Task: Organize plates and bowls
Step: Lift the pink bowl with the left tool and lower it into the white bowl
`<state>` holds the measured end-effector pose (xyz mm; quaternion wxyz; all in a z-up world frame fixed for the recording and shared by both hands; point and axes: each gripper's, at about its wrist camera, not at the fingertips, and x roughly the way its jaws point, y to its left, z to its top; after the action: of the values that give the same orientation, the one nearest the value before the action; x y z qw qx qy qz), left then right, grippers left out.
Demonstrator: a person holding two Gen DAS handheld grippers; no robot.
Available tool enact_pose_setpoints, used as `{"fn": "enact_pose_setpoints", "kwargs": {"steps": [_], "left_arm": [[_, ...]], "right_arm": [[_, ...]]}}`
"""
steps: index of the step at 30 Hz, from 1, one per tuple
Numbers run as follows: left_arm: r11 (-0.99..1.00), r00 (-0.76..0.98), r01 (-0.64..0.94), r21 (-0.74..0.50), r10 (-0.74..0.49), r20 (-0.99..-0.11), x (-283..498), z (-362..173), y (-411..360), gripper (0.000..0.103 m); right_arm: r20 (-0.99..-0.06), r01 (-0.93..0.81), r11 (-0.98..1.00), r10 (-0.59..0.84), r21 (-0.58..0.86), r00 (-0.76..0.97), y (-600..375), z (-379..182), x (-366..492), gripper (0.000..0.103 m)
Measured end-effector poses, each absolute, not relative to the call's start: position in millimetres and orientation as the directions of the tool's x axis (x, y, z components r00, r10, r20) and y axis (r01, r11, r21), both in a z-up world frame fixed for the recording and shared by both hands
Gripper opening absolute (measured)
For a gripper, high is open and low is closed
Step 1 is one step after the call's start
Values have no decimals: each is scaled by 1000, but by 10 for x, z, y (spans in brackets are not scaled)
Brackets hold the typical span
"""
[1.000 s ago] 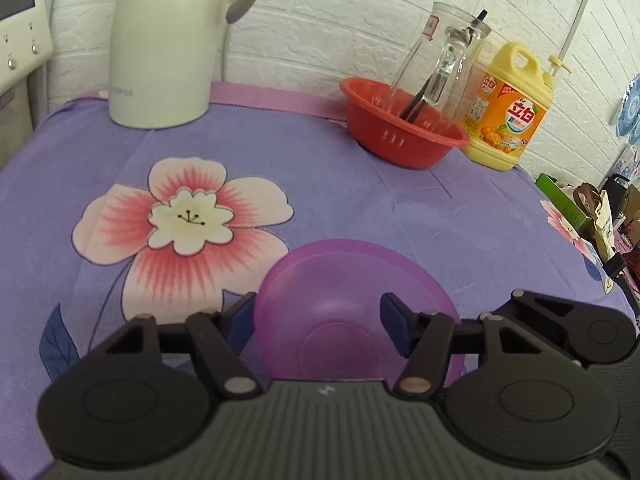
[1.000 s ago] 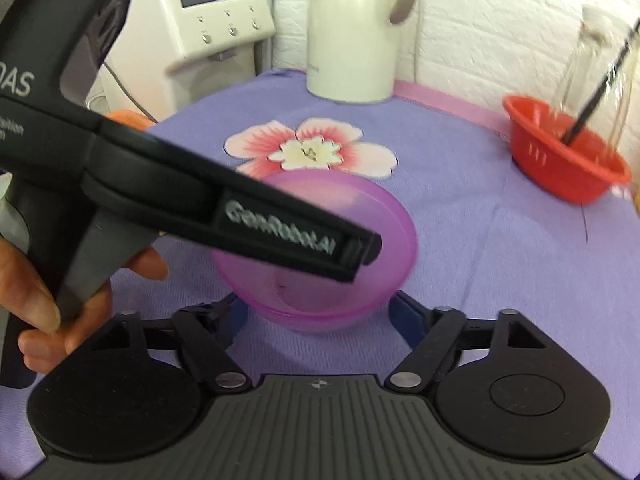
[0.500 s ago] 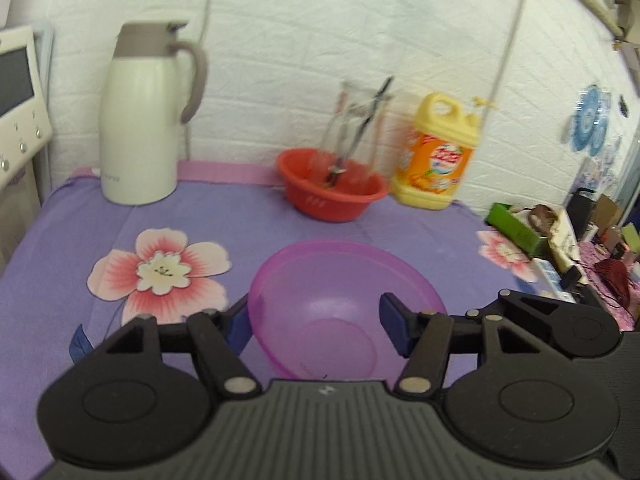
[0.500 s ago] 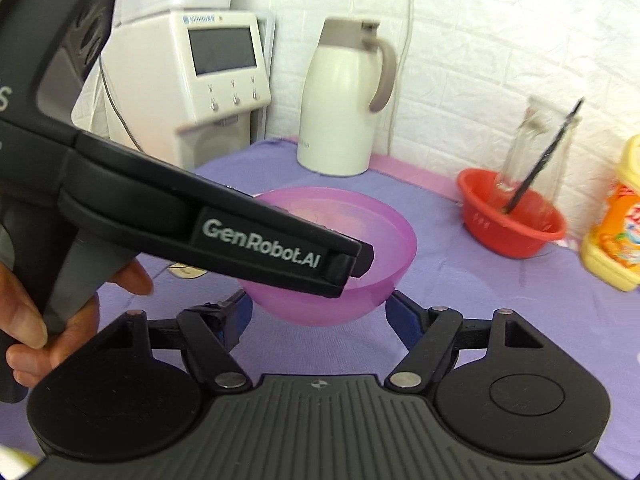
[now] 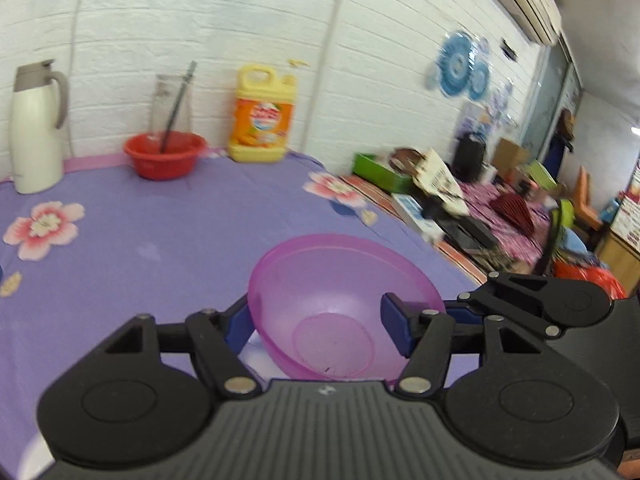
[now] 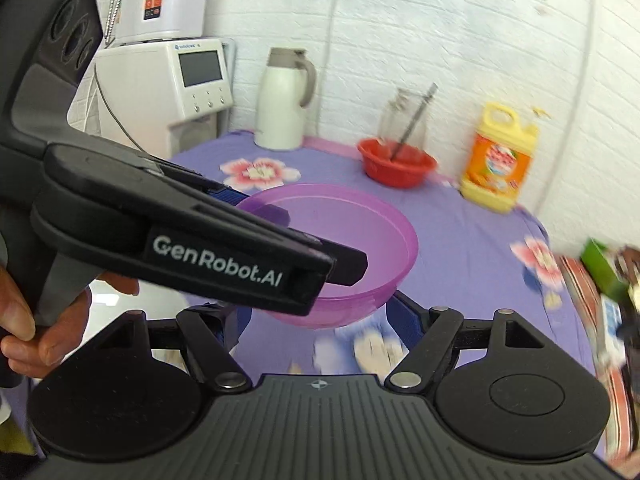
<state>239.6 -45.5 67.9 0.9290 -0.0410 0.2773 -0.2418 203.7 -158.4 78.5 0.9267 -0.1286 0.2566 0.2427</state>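
Here the left gripper holds a translucent purple bowl, its two blue-padded fingers straddling the bowl's near wall: one pad sits inside against the wall and the other presses on the outside, so the rim is pinched between them. In the right wrist view the same bowl hangs in the air above the counter, clear of the purple flowered cloth that covers it, and tilts slightly. The long black body of the left gripper, marked with white lettering, crosses that view from the left, with the person's left hand wrapped round its handle at the edge.

The right gripper sits just below and in front of the bowl with its fingers spread wide and nothing between them; the bowl's underside is close above the gap, and I cannot tell whether they touch.

At the back of the counter, along the white brick wall, stand a white jug with a grey lid and handle, a red basin holding a clear glass jar with a dark stick in it, and a yellow detergent bottle just right of the basin. A white appliance with a screen stands beyond the counter's left end. To the right, a lower surface carries a clutter of boxes and cloth, too blurred to name.
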Motion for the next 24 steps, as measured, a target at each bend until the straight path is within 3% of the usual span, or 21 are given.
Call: {"fn": "enact_pose_setpoints", "kwargs": {"steps": [13, 16, 24], "left_arm": [[882, 672, 437, -177, -451, -588, 2114, 58, -900, 64], [888, 688, 434, -154, -437, -579, 2108, 44, -880, 77], [886, 714, 392, -250, -464, -524, 2122, 152, -526, 93]], "right_arm": [[-601, -448, 894, 363, 9, 712, -1982, 151, 1630, 103], [-598, -464, 886, 383, 20, 704, -2018, 79, 1606, 103], [-586, -425, 903, 380, 67, 716, -2144, 115, 1376, 103]]}}
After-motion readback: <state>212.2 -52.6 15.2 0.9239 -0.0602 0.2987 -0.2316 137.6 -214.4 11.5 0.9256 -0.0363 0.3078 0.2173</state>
